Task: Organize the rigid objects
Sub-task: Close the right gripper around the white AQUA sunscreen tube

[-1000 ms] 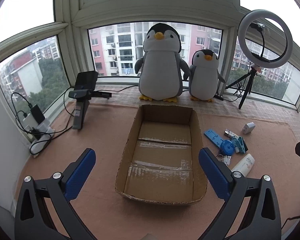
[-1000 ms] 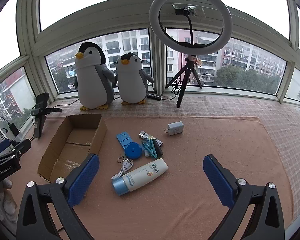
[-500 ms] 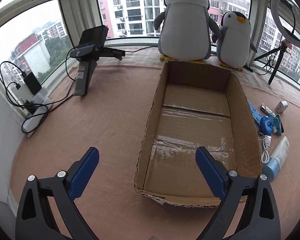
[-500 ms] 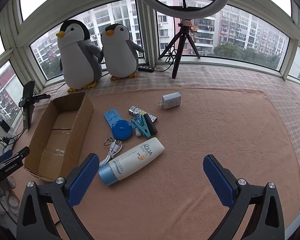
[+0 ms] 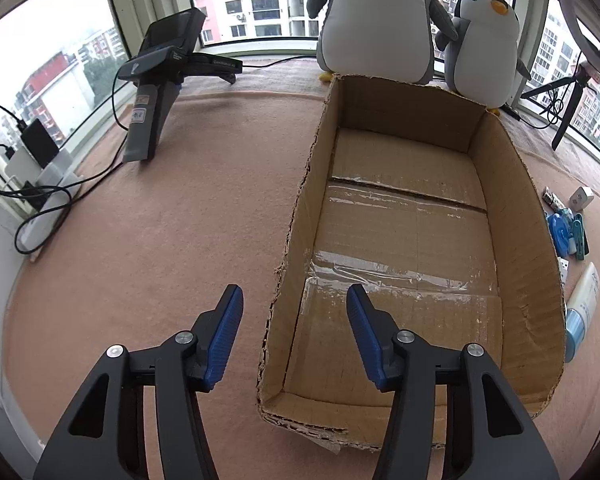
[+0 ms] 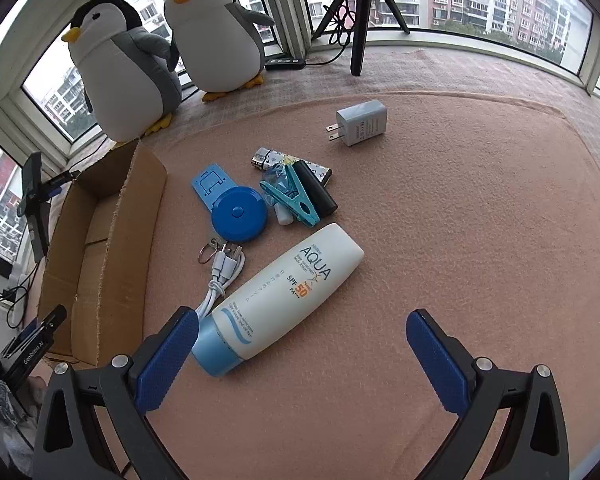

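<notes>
We had our left gripper (image 5: pixel 294 322) straddling the near left wall of the cardboard box (image 5: pixel 296 248), jaws closing with that wall between the pads but not pinched yet, probably to steady the box while it gets loaded. Box was empty.

Our right gripper (image 6: pixel 302 336) hung wide open over the sunscreen tube (image 6: pixel 278 300), whose blue cap sat just beside the left pad, nothing gripped. Looked like the tube was first up.

Everything else sat in a heap at about 11 o'clock from the tube, right beside the box:
- one blue tape measure (image 6: pixel 239 216)
- one blue phone stand (image 6: pixel 208 180)
- one teal clip (image 6: pixel 296 196)
- one white cable (image 6: pixel 220 276)
- one lighter (image 6: pixel 266 157)

One charger plug (image 6: pixel 360 123) sat alone at 1 o'clock. Two plush penguins (image 6: pixel 126 68) by the window.
</notes>
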{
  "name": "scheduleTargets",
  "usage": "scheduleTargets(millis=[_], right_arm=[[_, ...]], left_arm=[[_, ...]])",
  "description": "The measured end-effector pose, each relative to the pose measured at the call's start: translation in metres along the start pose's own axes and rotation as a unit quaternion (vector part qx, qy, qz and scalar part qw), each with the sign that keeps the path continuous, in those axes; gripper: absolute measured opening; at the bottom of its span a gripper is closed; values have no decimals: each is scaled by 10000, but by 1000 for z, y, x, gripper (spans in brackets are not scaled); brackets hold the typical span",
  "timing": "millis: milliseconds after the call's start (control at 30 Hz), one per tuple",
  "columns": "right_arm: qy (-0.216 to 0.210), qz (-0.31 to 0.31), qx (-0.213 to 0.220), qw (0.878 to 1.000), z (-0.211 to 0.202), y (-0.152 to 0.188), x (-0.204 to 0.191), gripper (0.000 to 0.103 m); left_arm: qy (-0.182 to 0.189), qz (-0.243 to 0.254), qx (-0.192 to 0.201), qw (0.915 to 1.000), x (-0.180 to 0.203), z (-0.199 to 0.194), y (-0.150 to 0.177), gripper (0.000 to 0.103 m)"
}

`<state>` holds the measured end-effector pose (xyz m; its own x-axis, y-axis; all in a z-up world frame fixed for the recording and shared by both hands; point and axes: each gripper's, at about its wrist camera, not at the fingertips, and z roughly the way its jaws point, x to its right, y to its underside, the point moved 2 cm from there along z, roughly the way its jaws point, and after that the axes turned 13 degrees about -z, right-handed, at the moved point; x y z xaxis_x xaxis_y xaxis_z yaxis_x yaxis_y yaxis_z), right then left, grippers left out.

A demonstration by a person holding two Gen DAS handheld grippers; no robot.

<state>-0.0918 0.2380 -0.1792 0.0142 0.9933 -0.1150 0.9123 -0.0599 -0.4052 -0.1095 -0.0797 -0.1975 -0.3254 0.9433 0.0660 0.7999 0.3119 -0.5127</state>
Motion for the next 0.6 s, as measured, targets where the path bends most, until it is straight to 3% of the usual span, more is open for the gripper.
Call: scheduleTargets(millis=[133,300,600], right_arm=[[5,166,-237,9996,18,-1,-2,103],[139,203,-397,9989,35,-5,-8,103],[416,-122,-530,9977,53,-13,-15,102]], left_arm=[[16,24,-74,10000,1,7,3,39],[46,21,-135,9999,1,12,6,33],[58,5,-142,9999,0,14,8,32]])
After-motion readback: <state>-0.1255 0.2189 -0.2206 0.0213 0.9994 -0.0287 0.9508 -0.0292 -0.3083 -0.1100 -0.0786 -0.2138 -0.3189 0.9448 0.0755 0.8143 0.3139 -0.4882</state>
